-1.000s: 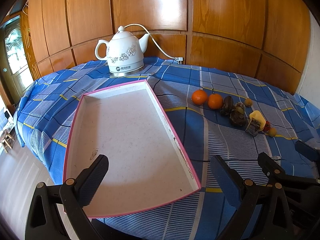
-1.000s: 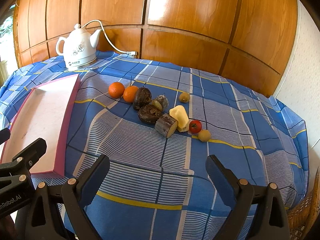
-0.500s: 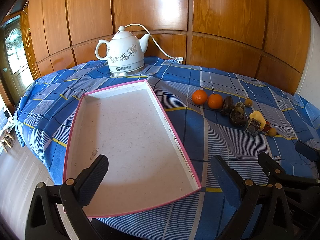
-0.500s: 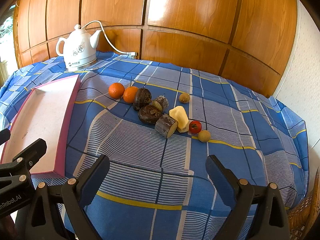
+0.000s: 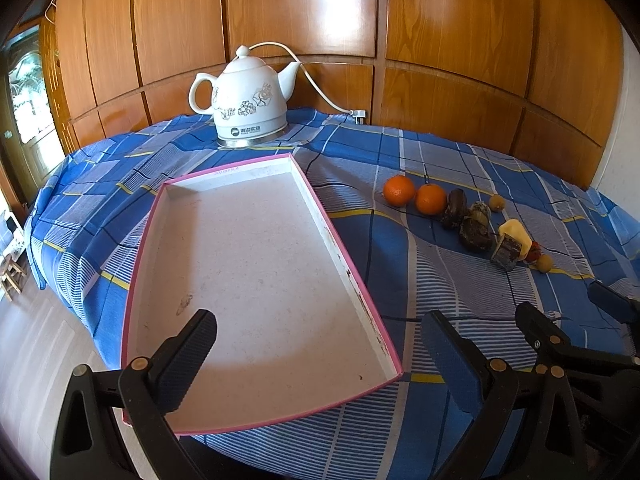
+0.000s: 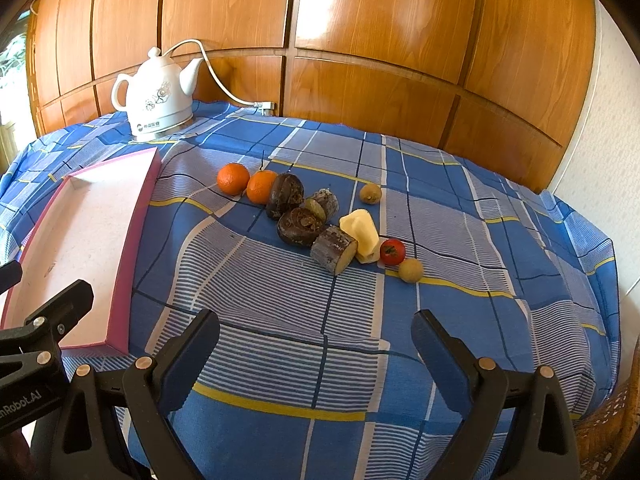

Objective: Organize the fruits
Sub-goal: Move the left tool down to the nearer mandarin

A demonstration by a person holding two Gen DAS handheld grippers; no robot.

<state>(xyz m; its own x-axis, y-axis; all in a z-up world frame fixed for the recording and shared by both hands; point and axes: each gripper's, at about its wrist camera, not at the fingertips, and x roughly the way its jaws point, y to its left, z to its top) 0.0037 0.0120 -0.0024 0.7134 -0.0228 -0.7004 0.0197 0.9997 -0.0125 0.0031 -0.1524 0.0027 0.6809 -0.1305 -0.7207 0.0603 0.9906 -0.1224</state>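
Observation:
A shallow pink-edged tray [image 5: 344,264] lies empty on the blue plaid tablecloth; it also shows in the right wrist view [image 6: 136,216]. A row of fruit lies to its right: two oranges [image 6: 233,178] [image 6: 261,186], dark brown fruits [image 6: 285,195] [image 6: 301,225], a cut brown piece [image 6: 333,249], a pale yellow piece [image 6: 361,230], a small red tomato [image 6: 392,251] and small tan fruits [image 6: 410,270] [image 6: 370,193]. My left gripper [image 5: 316,344] is open and empty over the tray's near end. My right gripper [image 6: 316,340] is open and empty, in front of the fruit row.
A white ceramic kettle [image 5: 247,110] with a white cord [image 5: 320,88] stands at the back of the table against the wood-panelled wall. The table's near edge drops off to the floor at left [image 5: 36,340]. A wicker object [image 6: 608,424] shows at the far right.

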